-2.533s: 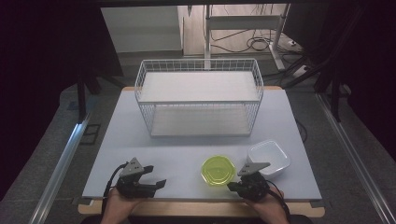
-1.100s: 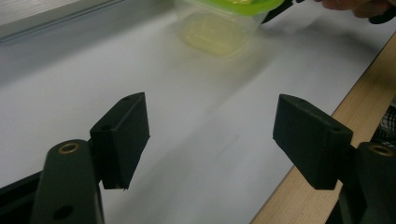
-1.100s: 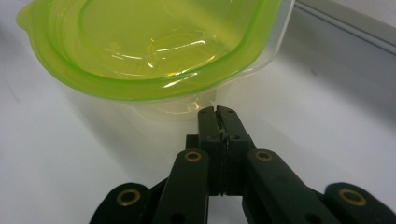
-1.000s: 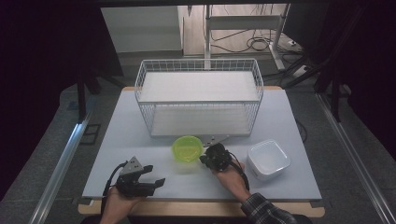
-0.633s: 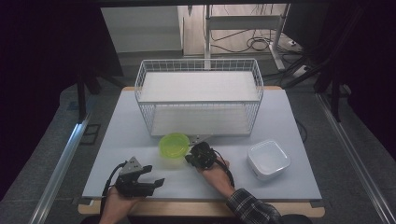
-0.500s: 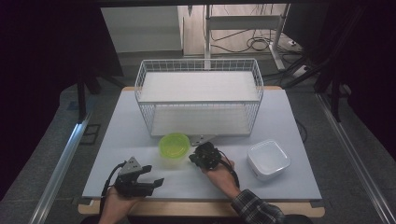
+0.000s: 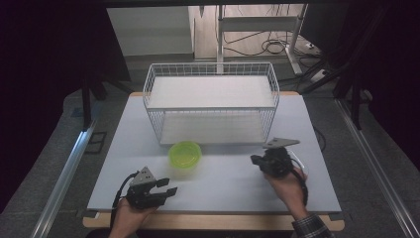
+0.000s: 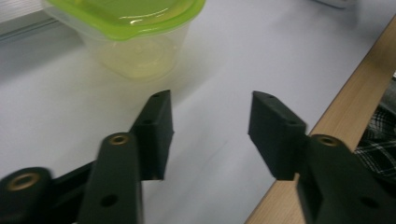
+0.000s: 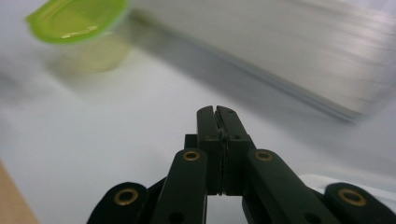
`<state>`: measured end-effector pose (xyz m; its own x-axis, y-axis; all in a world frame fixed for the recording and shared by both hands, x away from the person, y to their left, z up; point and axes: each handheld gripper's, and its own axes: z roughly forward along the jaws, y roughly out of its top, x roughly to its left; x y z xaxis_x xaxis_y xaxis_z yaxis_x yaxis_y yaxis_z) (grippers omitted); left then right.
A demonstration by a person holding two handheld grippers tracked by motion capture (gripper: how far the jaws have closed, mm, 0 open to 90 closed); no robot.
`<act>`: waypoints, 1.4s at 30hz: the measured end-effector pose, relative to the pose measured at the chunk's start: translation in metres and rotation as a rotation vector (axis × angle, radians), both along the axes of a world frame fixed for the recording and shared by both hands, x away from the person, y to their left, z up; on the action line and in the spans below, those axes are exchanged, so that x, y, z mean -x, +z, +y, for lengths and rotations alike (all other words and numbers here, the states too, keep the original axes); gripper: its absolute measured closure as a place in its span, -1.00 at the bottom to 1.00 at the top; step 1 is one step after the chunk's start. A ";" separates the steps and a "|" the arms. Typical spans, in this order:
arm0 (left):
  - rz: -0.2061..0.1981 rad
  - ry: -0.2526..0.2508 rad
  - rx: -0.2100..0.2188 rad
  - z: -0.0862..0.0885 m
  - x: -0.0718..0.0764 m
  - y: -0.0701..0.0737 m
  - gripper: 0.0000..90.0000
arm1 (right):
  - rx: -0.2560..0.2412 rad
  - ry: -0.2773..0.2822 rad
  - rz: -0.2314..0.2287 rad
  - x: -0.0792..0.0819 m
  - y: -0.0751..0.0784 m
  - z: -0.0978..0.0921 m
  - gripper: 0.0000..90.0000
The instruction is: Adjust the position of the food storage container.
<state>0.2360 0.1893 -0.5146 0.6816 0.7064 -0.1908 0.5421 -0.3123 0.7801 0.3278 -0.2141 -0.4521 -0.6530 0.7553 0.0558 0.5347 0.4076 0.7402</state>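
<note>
A clear tub with a lime-green lid (image 7: 184, 154) stands on the white table just in front of the wire basket (image 7: 153, 119). My left gripper (image 7: 169, 187) rests near the front edge, below and left of the tub, open with nothing between its jaws. In the left gripper view (image 8: 212, 126) the tub (image 8: 135, 42) stands a short way ahead. My right gripper (image 7: 254, 159) is held to the tub's right, well apart from it, with its jaws pressed together and empty (image 9: 216, 112). The tub (image 9: 84, 32) appears blurred at the upper left of the right gripper view.
The white wire basket with a shelf inside stands at the back middle of the table. The table's wooden front edge (image 7: 213, 220) runs just below both hands. A white rim (image 9: 336, 181) peeks out at the lower right of the right gripper view.
The right gripper carried the green-lidded tub from the front right to the spot before the basket, let it go and pulled back to the right. The left gripper stayed put.
</note>
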 end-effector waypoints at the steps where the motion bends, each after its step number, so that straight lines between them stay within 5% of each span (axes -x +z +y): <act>1: 0.003 -0.004 0.003 -0.002 -0.001 0.000 0.28 | -0.001 -0.026 -0.004 0.000 0.002 -0.010 0.97; 5: 0.010 -0.023 0.009 -0.014 -0.009 0.001 0.67 | -0.009 -0.148 -0.023 0.001 0.005 -0.059 0.97; 12: -0.066 -0.065 -0.061 -0.060 -0.036 0.019 0.99 | -0.022 -0.256 -0.025 0.000 0.001 -0.098 0.96; 17: -0.075 -0.063 -0.079 -0.083 -0.067 0.033 1.00 | -0.015 -0.272 -0.032 -0.001 0.001 -0.102 0.95; 22: -0.071 -0.039 -0.155 -0.104 -0.101 0.041 1.00 | 0.000 -0.286 -0.043 -0.001 0.001 -0.105 0.94; 29: -0.012 -0.012 -0.247 -0.108 -0.123 0.032 1.00 | 0.000 -0.303 -0.045 -0.002 -0.001 -0.112 0.92; 32: -0.002 -0.002 -0.226 -0.104 -0.122 0.031 1.00 | 0.005 -0.310 -0.045 -0.003 -0.001 -0.114 0.91; 42: 0.000 0.019 -0.249 -0.081 -0.111 0.031 1.00 | 0.026 -0.342 -0.037 -0.006 -0.006 -0.123 0.91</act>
